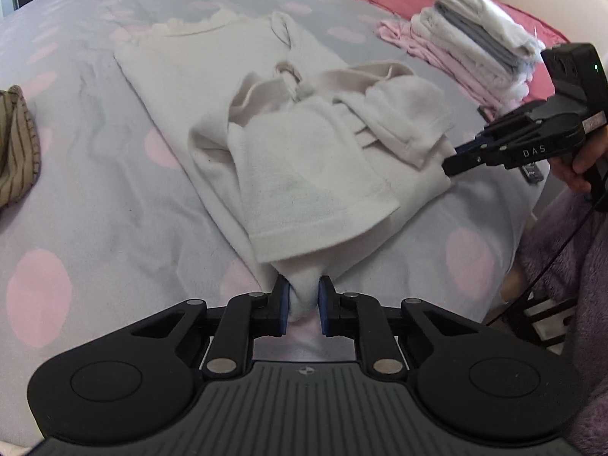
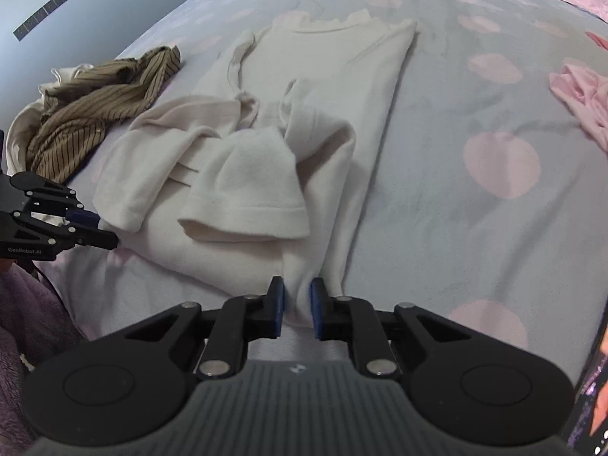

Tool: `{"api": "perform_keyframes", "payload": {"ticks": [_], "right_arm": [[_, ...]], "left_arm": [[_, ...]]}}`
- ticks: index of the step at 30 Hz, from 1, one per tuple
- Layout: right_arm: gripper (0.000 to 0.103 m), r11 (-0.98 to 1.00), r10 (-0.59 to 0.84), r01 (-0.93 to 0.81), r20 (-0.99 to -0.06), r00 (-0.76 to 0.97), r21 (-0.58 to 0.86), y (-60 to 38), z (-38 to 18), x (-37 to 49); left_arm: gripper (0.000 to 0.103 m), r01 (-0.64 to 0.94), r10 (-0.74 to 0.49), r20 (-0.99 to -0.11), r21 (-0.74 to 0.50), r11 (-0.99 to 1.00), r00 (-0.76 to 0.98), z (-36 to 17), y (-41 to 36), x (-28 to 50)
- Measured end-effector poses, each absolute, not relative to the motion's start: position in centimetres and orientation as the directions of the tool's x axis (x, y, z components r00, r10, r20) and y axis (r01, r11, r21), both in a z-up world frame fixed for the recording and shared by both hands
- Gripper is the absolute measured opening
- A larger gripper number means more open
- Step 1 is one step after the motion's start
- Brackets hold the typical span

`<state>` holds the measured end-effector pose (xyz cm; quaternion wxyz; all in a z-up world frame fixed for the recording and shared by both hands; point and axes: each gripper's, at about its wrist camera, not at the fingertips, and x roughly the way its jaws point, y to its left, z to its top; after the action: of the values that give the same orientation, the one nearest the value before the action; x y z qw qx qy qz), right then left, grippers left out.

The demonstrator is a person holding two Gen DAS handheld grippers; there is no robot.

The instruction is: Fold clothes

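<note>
The cream sweater (image 1: 212, 98) is lying on the bed (image 1: 76, 190), both sleeves crossed over its body, neckline at the far end. The left gripper (image 1: 303, 304) is pinching one corner of the near hem between its blue pads, and the right gripper (image 2: 295, 306) is clamping the other corner (each shows cloth bunched between its fingers). Judging by this, the step in hand is carrying the hem up toward the neckline. Doing it well likely means lifting both corners level and together, keeping the hem taut so the loosely piled sleeves are not sliding out. A folded stack (image 1: 475, 49) is waiting beside it; a brown striped garment (image 2: 98, 114) is lying unfolded.
</note>
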<state>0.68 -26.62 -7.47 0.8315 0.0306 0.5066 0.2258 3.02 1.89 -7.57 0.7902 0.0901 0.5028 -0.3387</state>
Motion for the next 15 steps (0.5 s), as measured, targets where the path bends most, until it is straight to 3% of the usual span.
{"api": "perform_keyframes", "payload": {"ticks": [4,8,15], "right_arm": [[0.019,0.898,0.403,-0.345,-0.829,0.389,0.274,-26.5,-7.1,0.6],[0.031,0.917,0.363,-0.331,-0.812,0.457,0.223,-26.9,-5.5,-0.5],[0.028,0.911,0.362,-0.384,-0.739,0.568,0.151,-25.8,-3.5,-2.2]], "left_arm": [[0.016,0.632,-0.445,-0.85,-0.184,0.753,0.283,-6.5,1.9,2.6],[0.023,0.642,-0.44,-0.837,-0.147,0.753,0.325,-4.8,2.3,1.6],[0.023,0.7,-0.505,-0.768,-0.106,0.706,0.393,-2.3,1.3,0.2]]}}
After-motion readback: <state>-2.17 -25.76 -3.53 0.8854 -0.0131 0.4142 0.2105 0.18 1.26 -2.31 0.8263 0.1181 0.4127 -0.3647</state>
